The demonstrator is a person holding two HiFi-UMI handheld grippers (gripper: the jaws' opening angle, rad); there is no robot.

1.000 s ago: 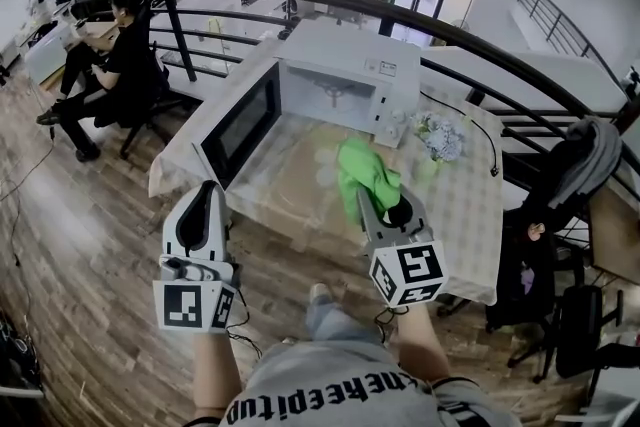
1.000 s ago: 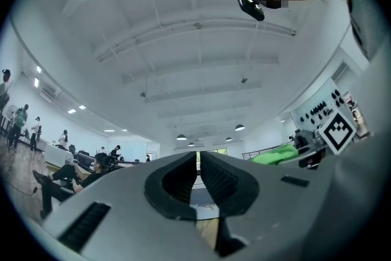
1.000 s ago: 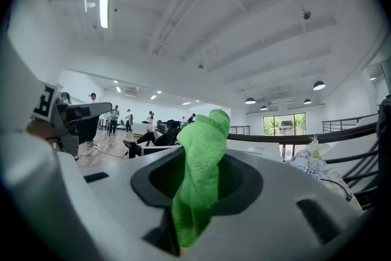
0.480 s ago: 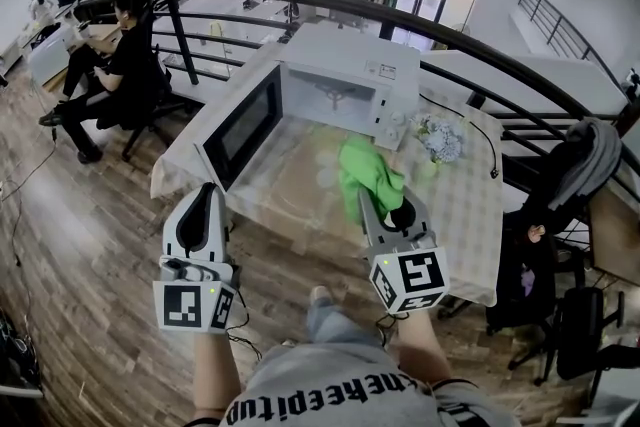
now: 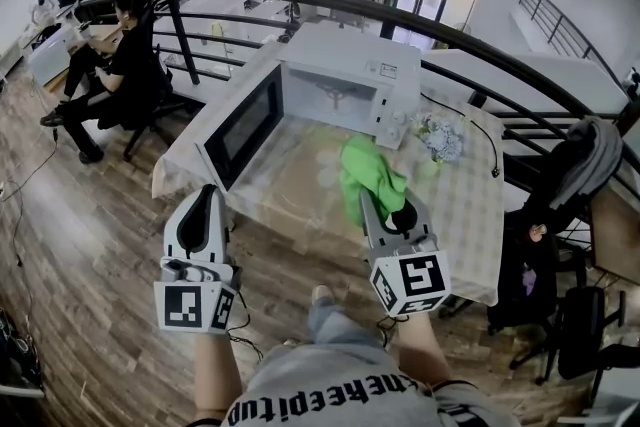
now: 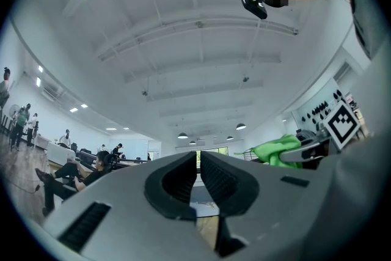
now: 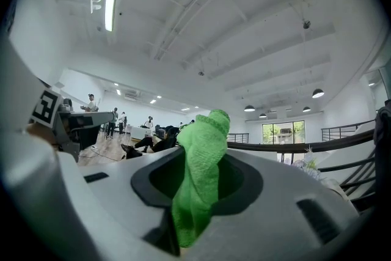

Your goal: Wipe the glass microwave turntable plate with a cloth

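My right gripper (image 5: 388,205) points upward, shut on a bright green cloth (image 5: 368,173) that bunches above its jaws. In the right gripper view the cloth (image 7: 204,150) stands up between the two pads of that gripper (image 7: 198,171). My left gripper (image 5: 207,193) is held up at the left, over the floor in front of the table, shut and empty; its pads (image 6: 183,177) nearly touch. A white microwave (image 5: 345,85) stands on the table with its door (image 5: 240,123) swung open. A faint glassy sheen (image 5: 305,165) on the cloth-covered table in front of it may be the plate.
A small bunch of flowers (image 5: 438,137) stands to the right of the microwave. A dark curved railing (image 5: 400,20) runs behind the table (image 5: 460,215). A seated person (image 5: 125,55) is far left, and a chair with a grey jacket (image 5: 585,160) is at the right.
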